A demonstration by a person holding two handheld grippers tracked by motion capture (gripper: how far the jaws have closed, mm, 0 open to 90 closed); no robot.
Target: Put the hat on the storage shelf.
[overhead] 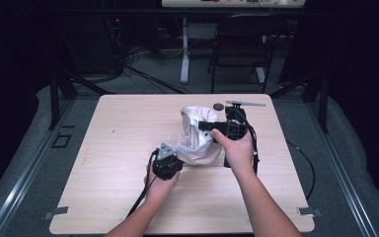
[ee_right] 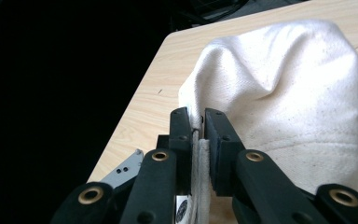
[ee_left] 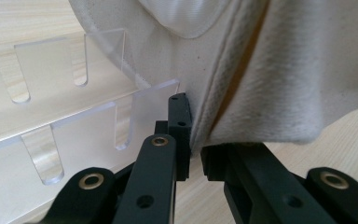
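A white cloth bag point(overhead: 196, 139) sits bunched near the middle of the table, held from two sides. My left gripper point(overhead: 178, 157) comes at its near left edge and is shut on a thick seam of the cloth point(ee_left: 261, 79); the jaws point(ee_left: 195, 142) pinch the hem between them. My right gripper point(overhead: 202, 126) reaches in from the right and is shut on the bag's upper rim; in the right gripper view the folded edge point(ee_right: 196, 154) stands between its jaws point(ee_right: 196, 122), with the rounded body of the bag point(ee_right: 289, 93) beyond.
A clear slotted acrylic rack point(ee_left: 65, 121) lies on the table just left of my left jaws, partly under the cloth. A small dark round object point(overhead: 218, 106) and a flat grey strip point(overhead: 245, 103) lie near the far edge. Bare light wood tabletop point(overhead: 113, 148) spreads to the left.
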